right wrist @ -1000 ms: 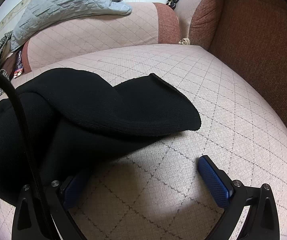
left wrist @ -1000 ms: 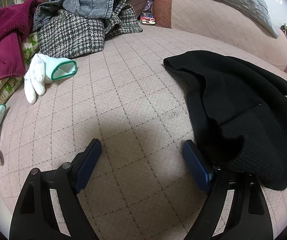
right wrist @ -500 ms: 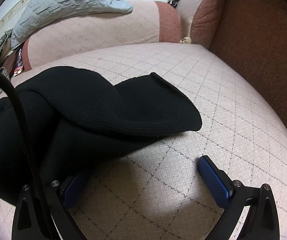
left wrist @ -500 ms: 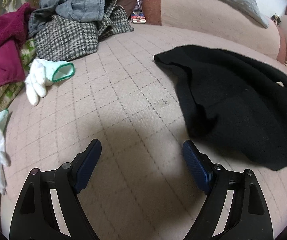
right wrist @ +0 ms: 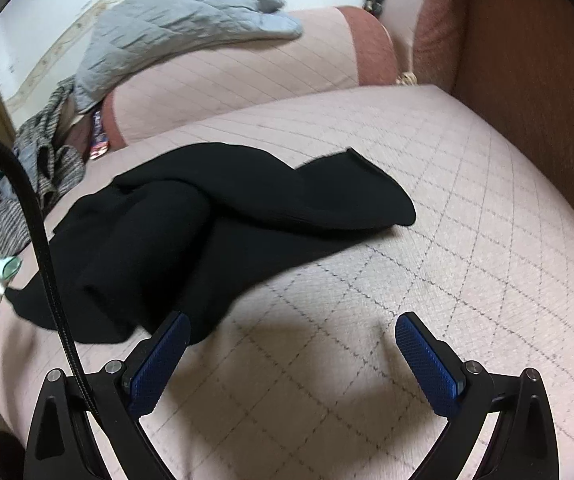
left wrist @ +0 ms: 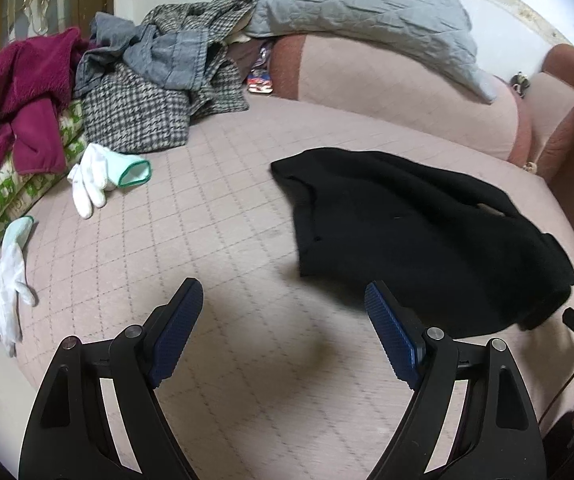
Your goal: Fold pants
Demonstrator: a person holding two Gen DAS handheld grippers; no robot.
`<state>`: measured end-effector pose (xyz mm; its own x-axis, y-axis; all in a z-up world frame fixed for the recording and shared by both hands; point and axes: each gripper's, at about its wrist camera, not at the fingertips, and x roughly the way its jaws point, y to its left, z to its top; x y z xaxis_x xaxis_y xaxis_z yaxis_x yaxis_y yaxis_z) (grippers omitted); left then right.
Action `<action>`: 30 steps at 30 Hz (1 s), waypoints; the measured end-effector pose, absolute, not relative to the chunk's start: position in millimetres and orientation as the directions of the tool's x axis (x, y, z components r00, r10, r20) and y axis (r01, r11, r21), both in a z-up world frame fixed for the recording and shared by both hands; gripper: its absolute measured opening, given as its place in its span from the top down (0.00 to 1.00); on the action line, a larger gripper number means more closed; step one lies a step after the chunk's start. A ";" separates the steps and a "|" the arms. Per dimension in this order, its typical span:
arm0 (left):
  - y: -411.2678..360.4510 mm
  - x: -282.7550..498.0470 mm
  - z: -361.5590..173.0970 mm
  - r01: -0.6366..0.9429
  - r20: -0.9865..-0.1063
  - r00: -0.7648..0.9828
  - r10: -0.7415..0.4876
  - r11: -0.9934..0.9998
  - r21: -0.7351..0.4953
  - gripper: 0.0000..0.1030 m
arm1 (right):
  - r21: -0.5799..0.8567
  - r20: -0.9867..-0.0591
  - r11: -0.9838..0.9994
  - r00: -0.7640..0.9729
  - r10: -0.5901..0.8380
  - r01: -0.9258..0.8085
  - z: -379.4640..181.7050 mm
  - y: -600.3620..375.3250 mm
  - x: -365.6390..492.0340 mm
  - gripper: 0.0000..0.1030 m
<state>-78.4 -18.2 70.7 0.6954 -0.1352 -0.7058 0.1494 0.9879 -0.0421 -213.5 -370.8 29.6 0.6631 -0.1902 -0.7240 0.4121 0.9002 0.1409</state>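
Observation:
Black knit pants (left wrist: 419, 236) lie loosely folded on the pink quilted seat, right of centre in the left wrist view. My left gripper (left wrist: 283, 298) is open with nothing between its blue pads, a little short of the pants' near edge. In the right wrist view the pants (right wrist: 215, 232) spread over the left and middle, one end draped across the top. My right gripper (right wrist: 293, 330) is open, and its left fingertip (right wrist: 171, 332) sits at the near fold of the cloth; whether they touch I cannot tell.
A heap of checked, grey and maroon clothes (left wrist: 135, 80) fills the far left of the seat. Two white gloves (left wrist: 95, 180) (left wrist: 9, 280) lie near it. A grey quilted blanket (left wrist: 363, 12) rests on the backrest. A brown armrest (right wrist: 535, 80) borders the right side.
Both grippers have pulled back and risen from the pants. The left one, earlier right beside the cloth, now stands apart from it. The pants lie flatter on the seat.

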 end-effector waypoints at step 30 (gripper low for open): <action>-54.2 -74.0 49.9 0.187 -0.750 0.629 -0.207 0.976 -0.113 0.19 | 0.229 -0.743 0.897 0.663 -0.091 0.379 42.1 -385.7 -233.8 0.01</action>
